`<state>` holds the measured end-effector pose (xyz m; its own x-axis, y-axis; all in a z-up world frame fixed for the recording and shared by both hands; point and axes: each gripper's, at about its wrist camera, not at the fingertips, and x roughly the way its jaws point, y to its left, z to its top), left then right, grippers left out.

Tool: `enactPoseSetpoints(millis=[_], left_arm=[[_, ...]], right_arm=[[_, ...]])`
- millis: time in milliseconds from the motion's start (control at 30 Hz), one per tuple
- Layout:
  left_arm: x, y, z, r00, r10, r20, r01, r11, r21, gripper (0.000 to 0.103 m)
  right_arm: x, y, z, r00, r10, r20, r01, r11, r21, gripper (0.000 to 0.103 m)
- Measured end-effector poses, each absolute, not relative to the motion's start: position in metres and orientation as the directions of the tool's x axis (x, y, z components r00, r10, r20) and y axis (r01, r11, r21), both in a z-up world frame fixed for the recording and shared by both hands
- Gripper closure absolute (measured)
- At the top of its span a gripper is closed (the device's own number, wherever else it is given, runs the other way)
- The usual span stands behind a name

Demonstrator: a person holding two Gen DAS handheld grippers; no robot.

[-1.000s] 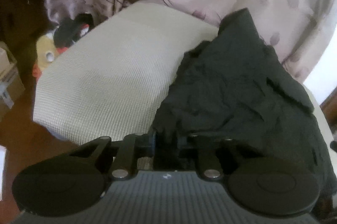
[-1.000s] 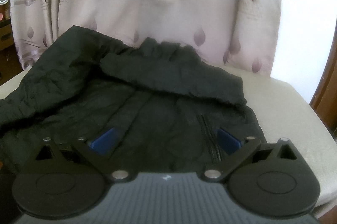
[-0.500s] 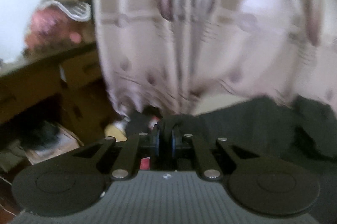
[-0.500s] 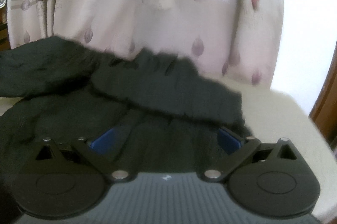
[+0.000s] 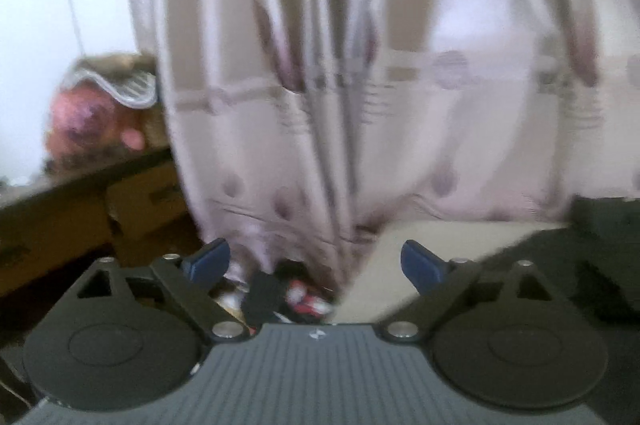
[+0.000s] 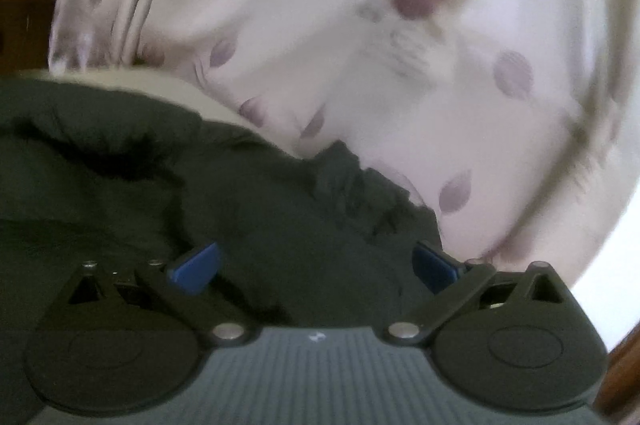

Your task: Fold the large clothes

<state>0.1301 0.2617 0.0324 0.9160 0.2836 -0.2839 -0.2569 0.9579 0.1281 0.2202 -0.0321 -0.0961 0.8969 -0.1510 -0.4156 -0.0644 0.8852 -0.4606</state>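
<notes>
Dark, crumpled fabric of the garment (image 6: 248, 209) fills the lower left and middle of the right wrist view, heaped on the cream cushioned seat (image 6: 216, 109), of which only a pale strip along the far edge is seen behind it. The garment's far edge is rumpled into a gathered ridge that runs toward the seat's right side, close against the pale curtain (image 6: 360, 25) printed with mauve leaf shapes. The right gripper (image 6: 316, 265) is held above the garment with its blue pads (image 6: 196, 267) set wide apart; fabric is seen beyond and below them, but nothing is pinched between them, and whether the pads brush the cloth cannot be told through the blur. This view is tilted, so the seat's edge runs at a slant.

In the left wrist view the left gripper (image 5: 316, 263) is seen with its jaws opening, the blue pads (image 5: 420, 265) far apart and nothing between them. It is pointed past the seat's left edge, toward the curtain (image 5: 320, 85) and some red and white clutter (image 5: 304, 299) on the floor beneath its hem. The cream seat (image 5: 420, 237) is seen to the right, with the garment (image 5: 592, 257) lying on it at the right edge of the view, apart from the pads. A brown wooden cabinet (image 5: 80, 217) stands at the left, with a blurred pink object (image 5: 84, 121) on top.
</notes>
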Motion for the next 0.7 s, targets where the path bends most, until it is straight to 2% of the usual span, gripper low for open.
enactPoseSetpoints(millis=[133, 167, 200, 233, 267, 400, 533, 600, 633, 700], left_arm=[[0.119, 0.250, 0.020, 0.913, 0.159, -0.377, -0.189, 0.981, -0.044, 0.008], [0.115, 0.245, 0.017, 0.915, 0.137, -0.379, -0.174, 0.983, -0.063, 0.008], [0.113, 0.237, 0.013, 0.916, 0.131, -0.378, -0.167, 0.984, -0.064, 0.008], [0.111, 0.228, 0.010, 0.916, 0.128, -0.380, -0.162, 0.985, -0.058, 0.008], [0.111, 0.219, 0.007, 0.915, 0.119, -0.386, -0.151, 0.987, -0.052, 0.008], [0.108, 0.185, -0.005, 0.903, 0.035, -0.429, -0.070, 0.995, -0.066, 0.006], [0.106, 0.160, -0.013, 0.888, -0.025, -0.460, -0.017, 0.996, -0.086, 0.006], [0.105, 0.152, -0.015, 0.886, -0.037, -0.461, -0.005, 0.996, -0.091, 0.006], [0.103, 0.149, -0.017, 0.884, -0.047, -0.465, -0.002, 0.994, -0.105, 0.005], [0.102, 0.144, -0.020, 0.882, -0.057, -0.468, -0.001, 0.992, -0.124, 0.003]], right_arm=[[0.257, -0.026, -0.125, 0.893, -0.183, -0.412, -0.067, 0.850, -0.522, 0.000], [0.261, -0.029, -0.127, 0.898, -0.180, -0.401, -0.060, 0.854, -0.517, 0.014], [0.264, -0.036, -0.127, 0.901, -0.164, -0.403, -0.061, 0.869, -0.491, 0.033], [0.271, -0.047, -0.125, 0.890, -0.160, -0.427, -0.057, 0.890, -0.453, 0.083], [0.278, -0.062, -0.122, 0.871, -0.174, -0.459, -0.039, 0.908, -0.418, 0.099], [0.275, -0.159, -0.088, 0.870, -0.256, -0.422, 0.142, 0.948, -0.283, 0.099], [0.237, -0.283, -0.044, 0.830, -0.421, -0.366, 0.369, 0.907, -0.204, 0.098], [0.215, -0.318, -0.027, 0.825, -0.411, -0.388, 0.368, 0.912, -0.183, 0.098], [0.205, -0.316, -0.022, 0.834, -0.393, -0.387, 0.341, 0.919, -0.197, 0.095], [0.197, -0.286, -0.022, 0.872, -0.276, -0.405, 0.199, 0.954, -0.223, 0.093]])
